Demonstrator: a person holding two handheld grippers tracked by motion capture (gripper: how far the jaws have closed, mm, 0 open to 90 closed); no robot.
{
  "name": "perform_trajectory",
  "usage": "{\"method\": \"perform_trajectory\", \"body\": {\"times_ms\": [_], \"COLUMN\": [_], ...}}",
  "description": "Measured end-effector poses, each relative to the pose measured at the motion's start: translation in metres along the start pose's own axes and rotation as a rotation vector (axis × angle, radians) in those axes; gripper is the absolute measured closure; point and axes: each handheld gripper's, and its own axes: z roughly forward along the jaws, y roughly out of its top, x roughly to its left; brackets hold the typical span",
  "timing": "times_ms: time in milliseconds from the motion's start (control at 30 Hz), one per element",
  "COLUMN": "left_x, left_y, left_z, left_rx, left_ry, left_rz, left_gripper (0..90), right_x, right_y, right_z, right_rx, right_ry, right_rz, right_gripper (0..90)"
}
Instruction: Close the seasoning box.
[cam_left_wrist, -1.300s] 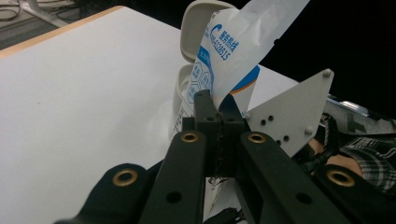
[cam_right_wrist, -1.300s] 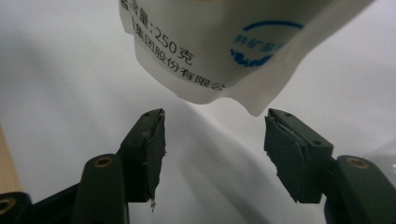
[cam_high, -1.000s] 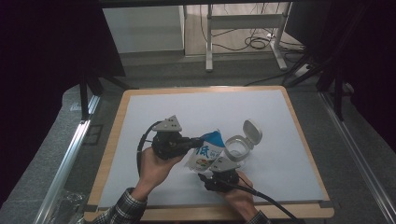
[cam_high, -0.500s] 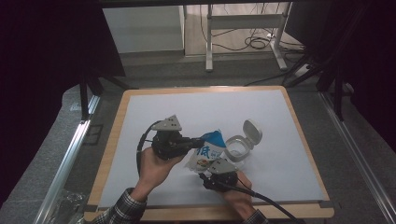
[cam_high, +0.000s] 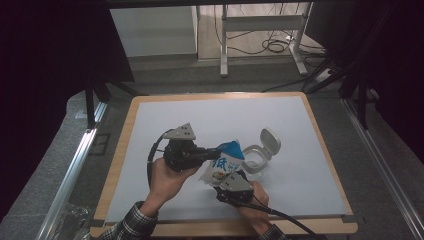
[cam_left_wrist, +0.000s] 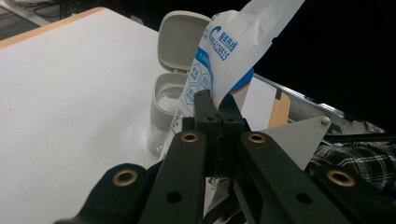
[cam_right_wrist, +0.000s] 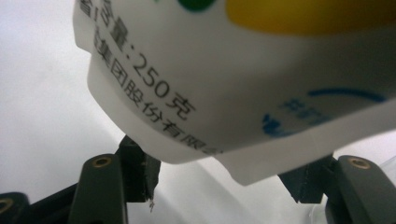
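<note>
From the high view, a white and blue printed plastic pouch (cam_high: 223, 162) is held above the white worktop (cam_high: 150, 130) near its front edge, just beside a small clear jar with a grey flip lid standing open (cam_high: 259, 154). The left hand-held gripper (cam_high: 216, 151) comes in from the left and pinches the pouch's upper blue end, while the right hand-held gripper (cam_high: 227, 181) sits below the pouch at its lower end. In the left gripper view, the left hand-held gripper (cam_left_wrist: 219, 112) has its jaws closed tight on the pouch (cam_left_wrist: 233, 44) edge, with the open jar (cam_left_wrist: 168, 105) behind it on the worktop. In the right gripper view, the right hand-held gripper (cam_right_wrist: 219, 179) is spread wide, with the pouch's (cam_right_wrist: 243, 70) lower corner hanging between its jaws.
</note>
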Motion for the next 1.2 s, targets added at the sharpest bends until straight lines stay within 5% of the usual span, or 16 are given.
{"method": "perform_trajectory", "body": {"times_ms": [167,367,1200], "left_x": [0.002,0.005,0.016], "left_y": [-0.002,-0.002,-0.001], "left_z": [0.004,0.01,0.027], "left_rx": [0.008,0.018,0.01], "left_ry": [-0.008,-0.005,0.022], "left_rz": [-0.013,-0.012,0.068], "left_gripper": [90.0,90.0,89.1], "right_x": [0.001,0.0,-0.009], "right_y": [0.002,0.001,-0.002], "right_z": [-0.003,-0.003,-0.01], "right_rx": [-0.034,-0.011,0.028], "right_ry": [0.012,0.063,0.228], "right_rz": [0.007,0.019,0.087], "right_gripper": [44.9,51.9,52.7]}}
